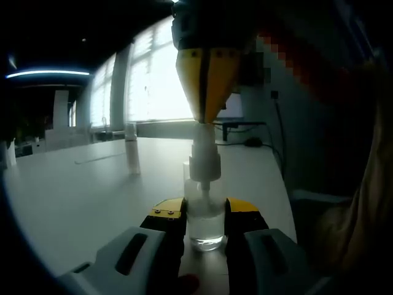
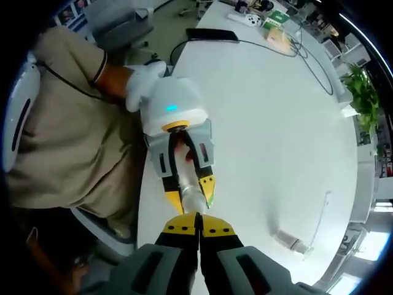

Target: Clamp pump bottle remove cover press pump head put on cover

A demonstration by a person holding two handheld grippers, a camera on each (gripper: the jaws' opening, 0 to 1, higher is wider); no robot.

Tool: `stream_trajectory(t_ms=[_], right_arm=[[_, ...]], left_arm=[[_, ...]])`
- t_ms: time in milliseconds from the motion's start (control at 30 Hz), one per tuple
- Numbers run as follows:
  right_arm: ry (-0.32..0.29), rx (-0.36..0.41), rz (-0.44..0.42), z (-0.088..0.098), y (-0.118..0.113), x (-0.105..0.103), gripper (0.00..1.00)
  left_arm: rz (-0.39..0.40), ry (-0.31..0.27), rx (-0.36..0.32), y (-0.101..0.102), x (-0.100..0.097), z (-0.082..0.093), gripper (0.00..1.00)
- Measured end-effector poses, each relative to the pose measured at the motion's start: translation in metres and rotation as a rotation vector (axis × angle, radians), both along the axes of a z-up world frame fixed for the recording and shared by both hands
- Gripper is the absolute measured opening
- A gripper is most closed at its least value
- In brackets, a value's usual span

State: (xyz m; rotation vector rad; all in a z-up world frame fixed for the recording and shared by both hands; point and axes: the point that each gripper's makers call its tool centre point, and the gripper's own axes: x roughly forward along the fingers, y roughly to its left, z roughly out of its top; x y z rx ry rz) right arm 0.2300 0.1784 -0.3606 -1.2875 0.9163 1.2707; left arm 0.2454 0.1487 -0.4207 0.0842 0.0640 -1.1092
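Note:
A clear pump bottle (image 1: 205, 218) stands on the white table (image 1: 80, 196), and my left gripper (image 1: 205, 215) is shut on its lower body, one yellow-tipped jaw on each side. The white pump head (image 1: 204, 161) rises above it. My right gripper (image 1: 205, 117) comes down from above with its jaws shut, the tips resting on top of the pump head. In the right gripper view my right gripper (image 2: 198, 225) points straight down onto the bottle (image 2: 193, 198) held in my left gripper (image 2: 191, 187). The clear cover (image 1: 131, 149) stands apart on the table (image 2: 288, 239).
A person in a beige shirt (image 2: 67, 141) sits at the table edge, a white-gloved hand (image 2: 142, 83) on the left gripper. Cables (image 2: 295, 52), a black flat item (image 2: 212, 34) and boxes (image 2: 277, 24) lie at the far end. A plant (image 2: 363, 98) stands beyond the table's rim.

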Motion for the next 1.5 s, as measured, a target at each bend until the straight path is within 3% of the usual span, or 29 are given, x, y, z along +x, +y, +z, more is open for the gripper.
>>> stream_trajectory(t_ms=[900,1500], right_arm=[[0.004,-0.010,-0.010,-0.0009,-0.0002,-0.0014,0.00],[0.011,-0.058,-0.012,-0.0071,0.0008,-0.0025,0.00]], left_arm=[[0.000,0.001,0.000,0.0005,0.0002,-0.0001,0.15],[0.001,0.001,0.001,0.0014,0.0004,-0.0009,0.15]])
